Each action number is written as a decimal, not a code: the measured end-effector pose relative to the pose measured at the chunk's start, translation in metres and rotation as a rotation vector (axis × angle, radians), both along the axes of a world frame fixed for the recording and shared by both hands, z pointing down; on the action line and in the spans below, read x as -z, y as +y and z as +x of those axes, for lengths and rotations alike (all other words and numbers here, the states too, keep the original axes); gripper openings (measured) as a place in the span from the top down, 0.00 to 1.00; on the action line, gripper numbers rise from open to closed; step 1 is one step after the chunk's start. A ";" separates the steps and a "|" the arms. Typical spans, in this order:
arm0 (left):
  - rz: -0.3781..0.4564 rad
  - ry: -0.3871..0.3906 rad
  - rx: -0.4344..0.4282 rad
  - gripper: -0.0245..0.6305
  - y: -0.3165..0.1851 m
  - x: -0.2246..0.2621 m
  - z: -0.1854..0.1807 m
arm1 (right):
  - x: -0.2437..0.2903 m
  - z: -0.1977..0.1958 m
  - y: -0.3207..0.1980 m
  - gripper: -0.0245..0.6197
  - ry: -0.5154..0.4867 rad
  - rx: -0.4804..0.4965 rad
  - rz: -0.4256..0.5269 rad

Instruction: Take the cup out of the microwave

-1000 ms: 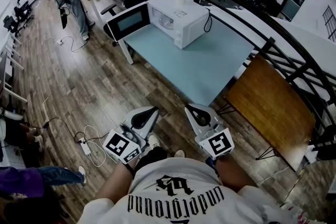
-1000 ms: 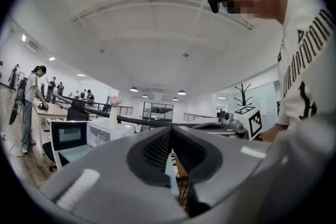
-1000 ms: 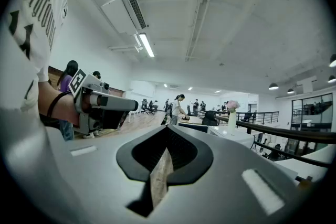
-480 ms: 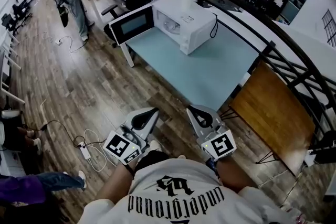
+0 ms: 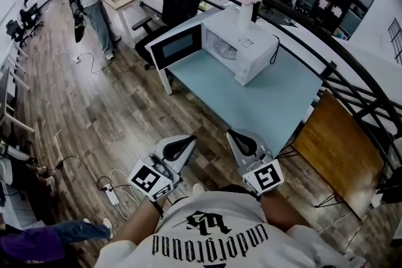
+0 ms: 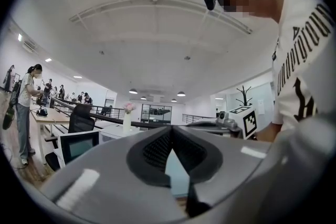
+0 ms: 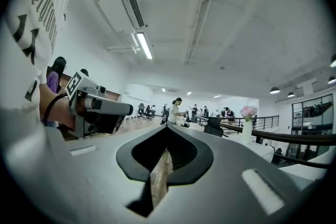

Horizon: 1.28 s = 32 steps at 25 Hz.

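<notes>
- You stand on a wood plank floor in a big office. You are well back from a light blue table with a flat, smooth top.
- A white, boxy microwave sits on the far part of that table. Its door is dark glass in a white frame, and it hangs wide open to the left.
- A tall white vase with pink flowers stands on top of the microwave.
- A pale shape inside the microwave looks like the cup. It is too small to tell more.
- A black rail curves behind the table. A brown wood table sits to the right.
- Your left gripper and right gripper are gray and smooth, held low near your body. The jaws of each are pinched together with nothing in them.
</notes>
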<state>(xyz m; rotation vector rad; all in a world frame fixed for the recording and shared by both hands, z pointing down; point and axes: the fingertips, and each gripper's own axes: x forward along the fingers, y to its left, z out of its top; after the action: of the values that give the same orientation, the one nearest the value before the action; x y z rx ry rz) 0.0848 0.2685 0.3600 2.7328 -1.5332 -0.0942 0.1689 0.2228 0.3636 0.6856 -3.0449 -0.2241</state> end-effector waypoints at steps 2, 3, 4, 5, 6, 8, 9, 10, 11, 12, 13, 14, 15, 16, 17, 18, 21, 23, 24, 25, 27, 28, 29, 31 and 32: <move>-0.006 0.001 0.010 0.89 -0.005 -0.001 -0.018 | -0.002 -0.018 -0.004 0.96 0.009 0.010 -0.011; -0.011 0.005 0.015 0.89 -0.007 -0.002 -0.026 | -0.004 -0.026 -0.006 0.96 0.015 0.018 -0.019; -0.015 0.008 0.021 0.89 -0.010 -0.004 -0.032 | -0.007 -0.033 -0.008 0.96 0.022 0.026 -0.025; -0.018 0.011 0.026 0.89 -0.012 -0.006 -0.038 | -0.010 -0.039 -0.011 0.96 0.026 0.032 -0.031; -0.022 0.013 0.031 0.89 -0.015 -0.008 -0.043 | -0.012 -0.044 -0.015 0.96 0.025 0.036 -0.035; -0.029 0.017 0.041 0.89 -0.021 -0.012 -0.054 | -0.013 -0.055 -0.026 0.96 0.008 0.037 -0.038; -0.031 0.018 0.046 0.89 -0.024 -0.013 -0.058 | -0.014 -0.060 -0.032 0.96 0.002 0.038 -0.038; -0.034 0.018 0.050 0.89 -0.028 -0.014 -0.063 | -0.016 -0.064 -0.038 0.96 0.000 0.041 -0.042; -0.037 0.017 0.055 0.89 -0.032 -0.016 -0.067 | -0.019 -0.069 -0.043 0.96 0.002 0.045 -0.048; -0.040 0.017 0.061 0.89 -0.037 -0.017 -0.072 | -0.021 -0.074 -0.050 0.96 0.004 0.052 -0.052; -0.043 0.016 0.067 0.89 -0.043 -0.018 -0.077 | -0.021 -0.079 -0.056 0.96 0.003 0.061 -0.052; -0.045 0.013 0.073 0.89 -0.049 -0.019 -0.081 | -0.022 -0.084 -0.062 0.96 0.000 0.070 -0.050; -0.047 0.010 0.079 0.89 -0.055 -0.020 -0.086 | -0.023 -0.088 -0.069 0.96 -0.002 0.078 -0.050; -0.049 0.006 0.084 0.89 -0.062 -0.020 -0.091 | -0.024 -0.092 -0.076 0.96 -0.003 0.084 -0.053; -0.050 0.004 0.089 0.89 -0.070 -0.021 -0.095 | -0.026 -0.095 -0.084 0.96 -0.002 0.087 -0.060; -0.053 0.003 0.091 0.89 -0.079 -0.022 -0.098 | -0.027 -0.097 -0.093 0.96 -0.001 0.089 -0.066; -0.061 0.000 0.087 0.89 -0.109 -0.025 -0.101 | -0.031 -0.100 -0.124 0.96 -0.002 0.083 -0.081; -0.060 -0.001 0.079 0.89 -0.131 -0.025 -0.099 | -0.033 -0.100 -0.143 0.96 0.001 0.080 -0.084; -0.058 -0.001 0.074 0.89 -0.142 -0.025 -0.097 | -0.034 -0.098 -0.154 0.96 -0.003 0.076 -0.078; -0.057 0.000 0.069 0.89 -0.154 -0.025 -0.096 | -0.034 -0.097 -0.165 0.96 -0.006 0.071 -0.073; -0.057 0.003 0.054 0.89 -0.177 -0.026 -0.092 | -0.034 -0.092 -0.186 0.96 -0.009 0.061 -0.075; -0.058 0.005 0.045 0.89 -0.189 -0.026 -0.090 | -0.035 -0.090 -0.196 0.96 -0.011 0.056 -0.083; -0.060 0.008 0.037 0.89 -0.200 -0.027 -0.087 | -0.037 -0.088 -0.204 0.96 -0.012 0.055 -0.092; -0.065 0.014 0.024 0.89 -0.222 -0.029 -0.082 | -0.039 -0.085 -0.217 0.96 -0.008 0.063 -0.094; -0.066 0.017 0.019 0.89 -0.233 -0.030 -0.079 | -0.039 -0.084 -0.223 0.96 -0.002 0.068 -0.092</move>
<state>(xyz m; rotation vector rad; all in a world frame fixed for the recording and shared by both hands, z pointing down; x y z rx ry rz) 0.0059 0.0358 0.3901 2.6605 -1.5295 -0.0651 0.0852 -0.0002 0.4029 0.5779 -3.0607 -0.0835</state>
